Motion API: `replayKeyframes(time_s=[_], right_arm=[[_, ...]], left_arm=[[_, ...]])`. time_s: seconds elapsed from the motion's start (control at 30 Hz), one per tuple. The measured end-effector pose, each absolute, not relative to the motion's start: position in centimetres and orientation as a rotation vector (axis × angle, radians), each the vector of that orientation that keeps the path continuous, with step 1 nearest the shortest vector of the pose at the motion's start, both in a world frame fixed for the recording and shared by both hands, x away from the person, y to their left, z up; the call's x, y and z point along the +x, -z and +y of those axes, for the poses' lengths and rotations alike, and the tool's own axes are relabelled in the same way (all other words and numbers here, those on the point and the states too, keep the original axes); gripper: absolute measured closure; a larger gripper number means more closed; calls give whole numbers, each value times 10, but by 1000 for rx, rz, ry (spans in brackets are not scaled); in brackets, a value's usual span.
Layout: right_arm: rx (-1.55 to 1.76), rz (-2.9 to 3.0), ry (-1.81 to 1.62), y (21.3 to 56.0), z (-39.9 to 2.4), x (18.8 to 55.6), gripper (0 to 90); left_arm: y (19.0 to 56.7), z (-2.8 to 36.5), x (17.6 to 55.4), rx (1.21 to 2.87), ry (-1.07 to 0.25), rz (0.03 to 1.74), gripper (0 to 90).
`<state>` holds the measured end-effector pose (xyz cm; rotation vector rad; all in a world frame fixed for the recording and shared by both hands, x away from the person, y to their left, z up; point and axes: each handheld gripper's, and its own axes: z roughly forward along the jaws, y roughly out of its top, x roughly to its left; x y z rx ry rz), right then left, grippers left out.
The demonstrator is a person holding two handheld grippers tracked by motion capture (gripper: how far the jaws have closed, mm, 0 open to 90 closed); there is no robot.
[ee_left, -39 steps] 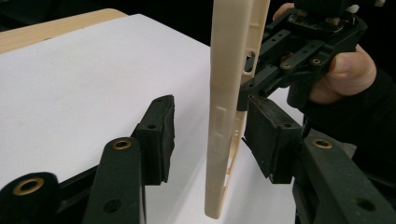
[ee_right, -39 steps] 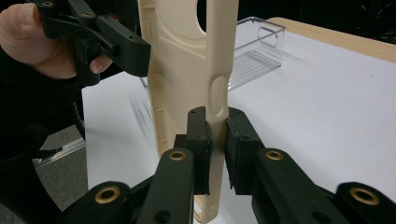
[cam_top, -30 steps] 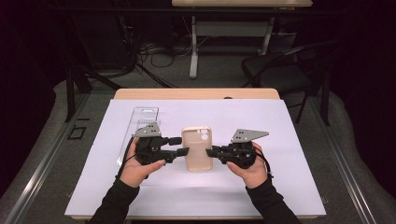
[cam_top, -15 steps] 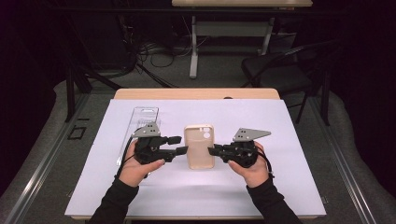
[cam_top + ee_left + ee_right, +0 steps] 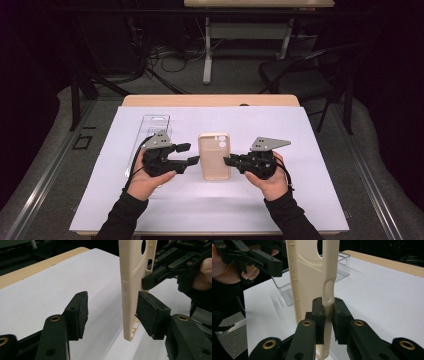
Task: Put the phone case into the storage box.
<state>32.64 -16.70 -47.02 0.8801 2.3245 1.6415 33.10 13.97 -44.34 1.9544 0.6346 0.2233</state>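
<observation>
My right gripper (image 5: 327, 315) pinches the side wall of the beige phone case (image 5: 312, 282), pads pressed on its edge at the lower centre of the right gripper view. My left gripper (image 5: 112, 312) has just been opening; its jaws stand spread, the case's other edge between them, close against one pad. In the high view the case (image 5: 215, 155) sits mid-frame over the white sheet (image 5: 300, 200), with a clear tray (image 5: 152, 125) at upper left.
</observation>
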Motion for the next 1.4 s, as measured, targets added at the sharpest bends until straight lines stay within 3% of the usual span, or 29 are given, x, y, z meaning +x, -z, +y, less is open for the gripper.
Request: replayKeyframes(time_s=[0.7,0.9,1.4], right_arm=[[918,2299,-1607,474,-165,326,813],[959,2280,-1590,477,-162,325,814],[1028,2216,-1536,487,-149,318,813]], left_arm=[[439,134,327,2015,-411,702,103],[436,129,322,2049,-542,711,95],[434,123,317,2077,-638,701,89]])
